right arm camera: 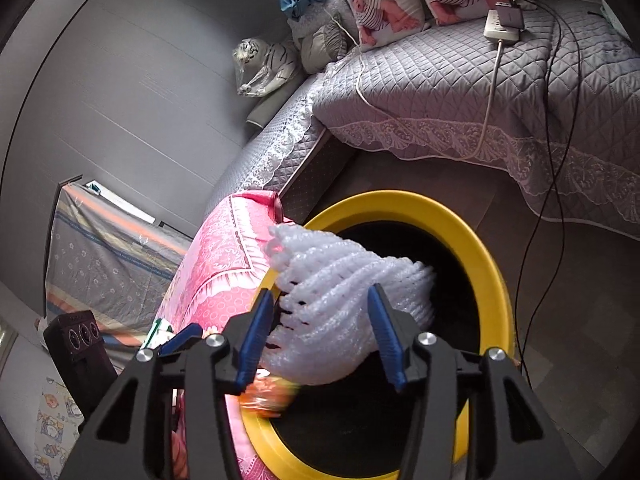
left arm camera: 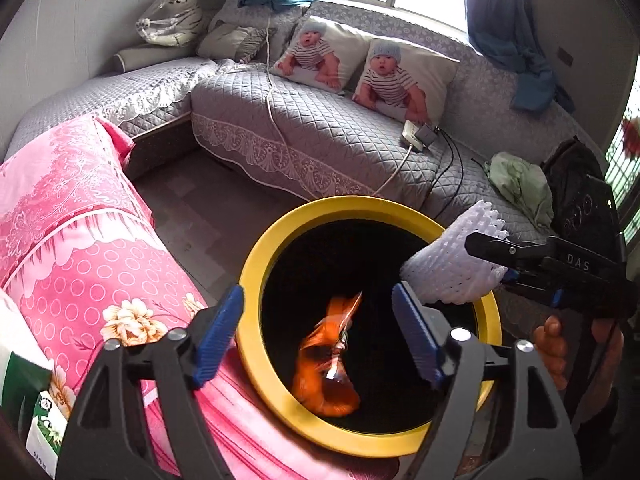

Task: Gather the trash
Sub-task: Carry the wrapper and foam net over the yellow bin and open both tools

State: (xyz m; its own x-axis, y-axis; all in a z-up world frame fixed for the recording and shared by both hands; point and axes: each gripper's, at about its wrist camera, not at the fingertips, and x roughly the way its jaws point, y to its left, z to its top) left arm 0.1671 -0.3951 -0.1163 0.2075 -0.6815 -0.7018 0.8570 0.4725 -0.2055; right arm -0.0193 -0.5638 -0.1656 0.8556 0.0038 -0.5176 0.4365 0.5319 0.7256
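Between the blue pads of the left gripper (left arm camera: 318, 336), whose jaws stand wide apart and empty, an orange wrapper (left arm camera: 330, 364) shows blurred against the black interior of the yellow-rimmed bin (left arm camera: 256, 256), clear of both pads. From the right of the left wrist view, the right gripper (left arm camera: 486, 258) reaches over the bin's far right rim with a white foam net (left arm camera: 444, 268) at its tip; a hand (left arm camera: 554, 350) grips its handle below. Seen from the right wrist, the right gripper (right arm camera: 320, 332) has its jaws partly apart with the foam net (right arm camera: 344, 304) between them: the net bulges past both pads and hangs over the bin's mouth (right arm camera: 492, 264); whether the pads press on it cannot be told. The orange wrapper (right arm camera: 268, 396) appears blurred just beneath the net, at the near left of the bin opening.

Outward from the bin:
- left: a pink floral cover (left arm camera: 92, 240) touching the bin's rim, with a green-and-white carton (left arm camera: 36, 408) at its near edge;
- far: a grey quilted sofa (left arm camera: 320, 132) carrying two printed cushions (left arm camera: 360, 68), a white power strip (left arm camera: 412, 136) with trailing cables, and a green cloth (left arm camera: 520, 184);
- far left corner: a plush tiger (left arm camera: 172, 16) in clear plastic;
- behind: a window with blue curtains (left arm camera: 504, 32).
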